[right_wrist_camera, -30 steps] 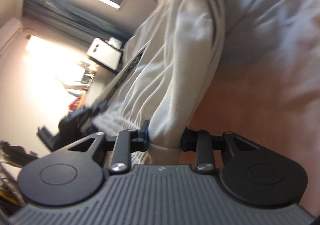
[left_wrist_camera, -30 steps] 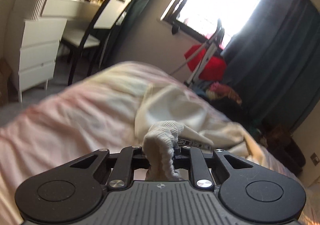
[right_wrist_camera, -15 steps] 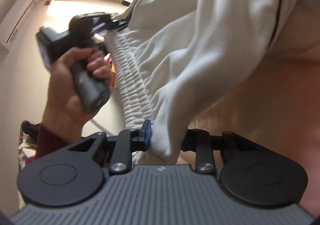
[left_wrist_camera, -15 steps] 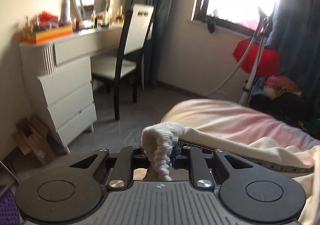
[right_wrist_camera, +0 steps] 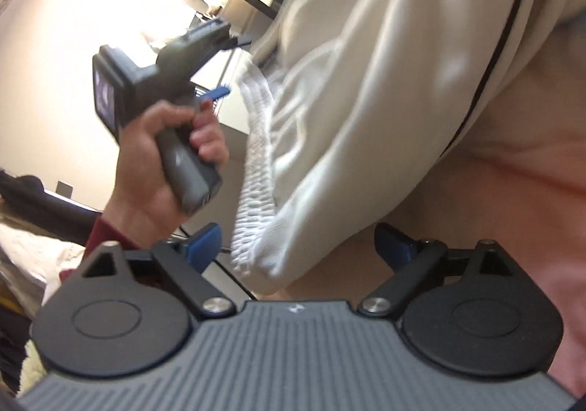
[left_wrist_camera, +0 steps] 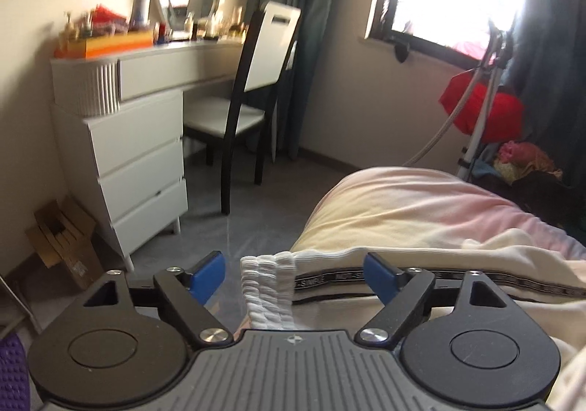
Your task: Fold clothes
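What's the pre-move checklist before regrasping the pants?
1. Left gripper open: ok.
2. Right gripper open: ok.
3. Waistband between the left fingers, untouched: ok.
4. Pants on the bed: ok, though the waistband end hangs at its edge.
5. Pants flat: not ok, fabric is bunched and wrinkled.
6. Legs aligned: cannot tell, they run out of view.

Left claw (left_wrist_camera: pixel 295 273) spread wide, cream garment's ribbed waistband (left_wrist_camera: pixel 269 288) loose between its blue pads (left_wrist_camera: pixel 207 273), pink bed (left_wrist_camera: pixel 410 206) beyond
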The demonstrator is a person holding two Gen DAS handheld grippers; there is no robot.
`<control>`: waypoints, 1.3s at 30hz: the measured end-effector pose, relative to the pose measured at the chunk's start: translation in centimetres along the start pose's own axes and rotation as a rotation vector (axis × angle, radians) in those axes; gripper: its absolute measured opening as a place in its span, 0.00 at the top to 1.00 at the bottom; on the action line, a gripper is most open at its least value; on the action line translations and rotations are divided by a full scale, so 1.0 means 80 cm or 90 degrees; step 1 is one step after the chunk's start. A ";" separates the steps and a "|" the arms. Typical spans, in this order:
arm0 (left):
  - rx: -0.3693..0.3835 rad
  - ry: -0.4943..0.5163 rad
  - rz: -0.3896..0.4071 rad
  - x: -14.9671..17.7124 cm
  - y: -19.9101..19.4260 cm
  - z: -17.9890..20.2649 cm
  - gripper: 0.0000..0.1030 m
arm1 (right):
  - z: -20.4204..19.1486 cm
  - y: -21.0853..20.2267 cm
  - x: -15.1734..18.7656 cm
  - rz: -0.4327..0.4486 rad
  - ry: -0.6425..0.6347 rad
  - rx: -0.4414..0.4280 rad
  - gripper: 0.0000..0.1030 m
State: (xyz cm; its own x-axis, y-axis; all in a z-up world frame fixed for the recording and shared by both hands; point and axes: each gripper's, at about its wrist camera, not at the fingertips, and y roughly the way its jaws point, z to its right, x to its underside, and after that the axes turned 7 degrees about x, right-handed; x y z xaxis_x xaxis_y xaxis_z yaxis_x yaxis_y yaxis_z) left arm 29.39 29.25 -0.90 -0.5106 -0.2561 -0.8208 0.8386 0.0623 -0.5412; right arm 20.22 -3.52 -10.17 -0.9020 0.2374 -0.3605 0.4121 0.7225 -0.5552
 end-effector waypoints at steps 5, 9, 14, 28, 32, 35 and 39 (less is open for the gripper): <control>0.039 0.040 0.052 0.011 -0.095 0.048 0.06 | -0.025 -0.086 0.004 0.065 -0.090 0.058 0.10; 0.080 0.104 0.077 0.032 -0.165 0.100 0.05 | -0.033 -0.179 0.026 0.144 -0.200 0.131 0.10; 0.118 0.150 0.099 0.064 -0.235 0.151 0.04 | -0.001 -0.265 0.039 0.229 -0.271 0.205 0.10; 0.213 0.179 0.024 0.161 -0.190 0.305 0.02 | 0.078 -0.363 0.024 0.409 -0.283 0.358 0.10; 0.212 0.200 0.007 0.163 -0.120 0.352 0.02 | 0.122 -0.363 0.007 0.413 -0.250 0.381 0.10; 0.205 0.223 -0.004 0.156 -0.054 0.392 0.02 | 0.151 -0.358 -0.004 0.411 -0.224 0.388 0.10; 0.178 0.243 0.004 0.135 0.030 0.445 0.02 | 0.179 -0.334 -0.036 0.395 -0.223 0.432 0.10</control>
State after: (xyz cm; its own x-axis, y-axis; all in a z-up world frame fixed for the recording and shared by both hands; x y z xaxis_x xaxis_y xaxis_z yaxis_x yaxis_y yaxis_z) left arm 32.63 -7.73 -4.50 -0.4945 0.1204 -0.8608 0.8342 -0.2126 -0.5089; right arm 13.65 -32.84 -5.05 -0.4564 0.1641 -0.8745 0.8851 -0.0172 -0.4651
